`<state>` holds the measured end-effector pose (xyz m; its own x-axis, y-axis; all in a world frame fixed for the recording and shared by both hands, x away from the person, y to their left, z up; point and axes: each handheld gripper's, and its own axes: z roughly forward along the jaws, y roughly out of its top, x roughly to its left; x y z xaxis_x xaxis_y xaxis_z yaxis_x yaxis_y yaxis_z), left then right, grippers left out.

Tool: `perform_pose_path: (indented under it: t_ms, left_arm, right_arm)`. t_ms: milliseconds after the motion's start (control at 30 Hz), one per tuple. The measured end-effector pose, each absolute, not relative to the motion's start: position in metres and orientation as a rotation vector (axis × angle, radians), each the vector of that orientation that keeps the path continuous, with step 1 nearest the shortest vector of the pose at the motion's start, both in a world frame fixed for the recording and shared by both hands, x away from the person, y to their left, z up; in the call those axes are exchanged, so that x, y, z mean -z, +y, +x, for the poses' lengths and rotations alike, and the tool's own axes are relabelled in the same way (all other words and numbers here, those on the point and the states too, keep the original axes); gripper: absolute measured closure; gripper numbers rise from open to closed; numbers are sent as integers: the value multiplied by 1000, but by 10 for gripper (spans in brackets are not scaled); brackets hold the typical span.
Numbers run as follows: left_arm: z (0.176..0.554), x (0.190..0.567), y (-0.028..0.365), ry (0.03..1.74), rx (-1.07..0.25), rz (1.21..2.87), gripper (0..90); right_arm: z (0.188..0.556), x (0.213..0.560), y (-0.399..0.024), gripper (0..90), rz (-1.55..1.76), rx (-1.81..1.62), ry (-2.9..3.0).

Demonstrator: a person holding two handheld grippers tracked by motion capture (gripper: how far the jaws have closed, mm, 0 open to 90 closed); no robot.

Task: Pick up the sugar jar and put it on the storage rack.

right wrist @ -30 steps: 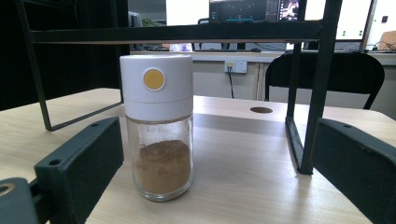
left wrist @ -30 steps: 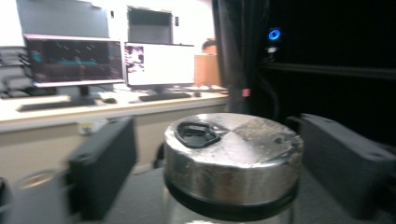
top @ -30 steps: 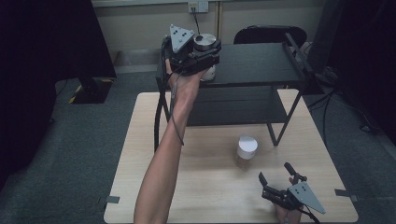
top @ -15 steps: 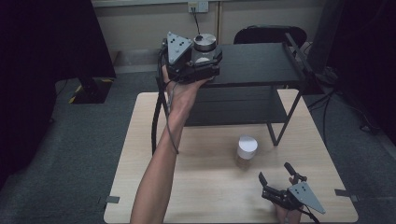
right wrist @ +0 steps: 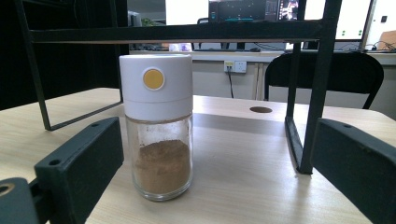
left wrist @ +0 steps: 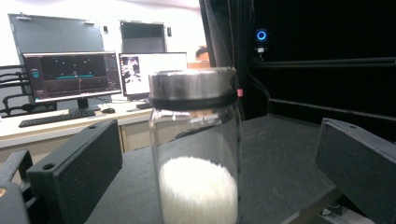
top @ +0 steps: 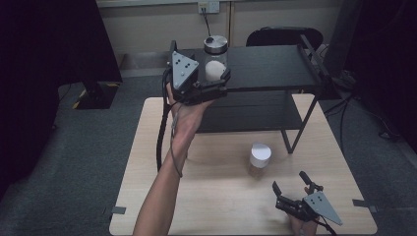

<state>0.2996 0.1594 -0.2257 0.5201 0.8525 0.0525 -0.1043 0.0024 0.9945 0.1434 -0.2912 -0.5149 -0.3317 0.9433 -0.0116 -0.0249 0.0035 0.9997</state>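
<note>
I have the left gripper [top: 222, 81] spread wide around the glass jar [top: 215, 59] of white powder, pads off the glass; it stands upright at the shelf's [top: 275, 66] near-left corner. The right gripper [top: 290, 189] (also spread) faces the brown spice jar [top: 259, 160] on the table [top: 147, 147].

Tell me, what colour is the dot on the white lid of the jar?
Yellow. The dot sits on the white lid; the right gripper view shows it best.
</note>
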Motion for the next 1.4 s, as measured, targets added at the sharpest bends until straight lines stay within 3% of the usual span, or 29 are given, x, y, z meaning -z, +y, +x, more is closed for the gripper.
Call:
perform_pose_path:
  t_ms: [367,1033,1400]
  left_arm:
    - [271,258,169,681,-886,1351,0]
    - [238,319,182,671,-788,1344,4]
    - [214,361,181,716,-817,1311,2]
  right_arm:
    - [143,515,-290,11,1010,-1456,1433]
    - [143,515,-290,11,1012,-1455,1434]
    - [143,515,-290,12,1012,-1454,1434]
